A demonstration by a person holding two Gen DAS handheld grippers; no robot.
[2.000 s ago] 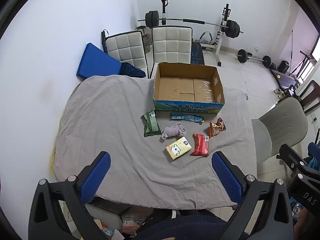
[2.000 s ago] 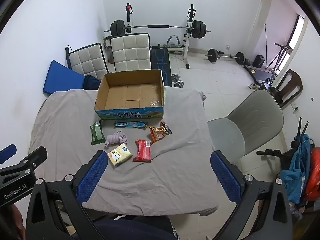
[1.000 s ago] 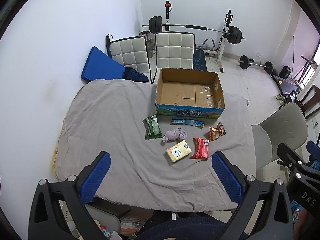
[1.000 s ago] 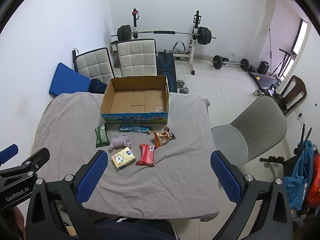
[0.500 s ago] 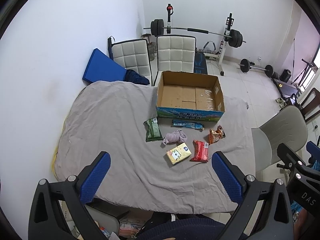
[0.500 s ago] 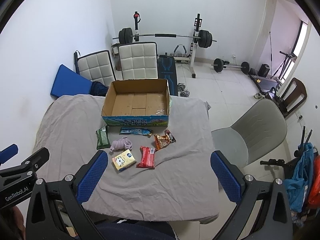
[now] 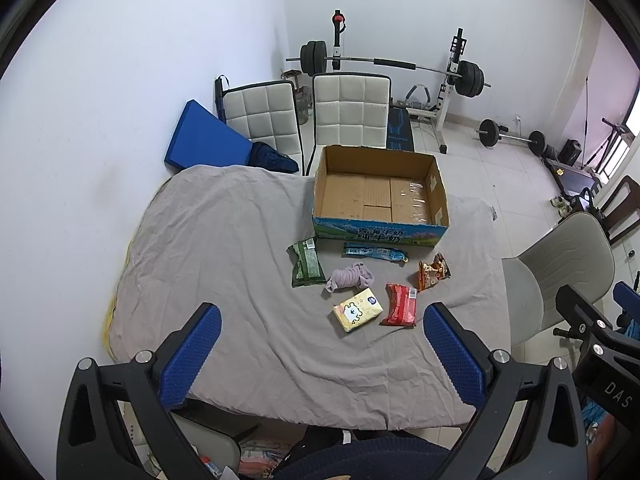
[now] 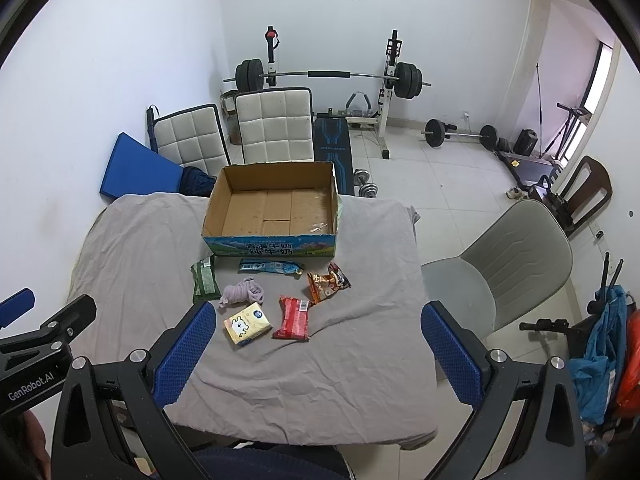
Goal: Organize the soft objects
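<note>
Snack packets (image 7: 400,305) and a tissue pack (image 7: 358,309) await boxing ahead of spread, empty left tongs (image 7: 320,356) and right tongs (image 8: 316,352), cardboard box (image 7: 380,236) beyond.

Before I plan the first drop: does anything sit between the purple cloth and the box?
Partly: the blue packet lies just before the box, slightly right of the purple cloth. Nothing rises above it.

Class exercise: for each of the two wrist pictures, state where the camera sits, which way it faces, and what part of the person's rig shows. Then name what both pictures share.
Left wrist: on the left gripper, above the table's near edge, facing the cardboard box; its blue fingers show open.
Right wrist: on the right gripper, same direction; open blue fingers, grey chair alongside.
Shared: box, yellow tissue pack, red packet.
</note>
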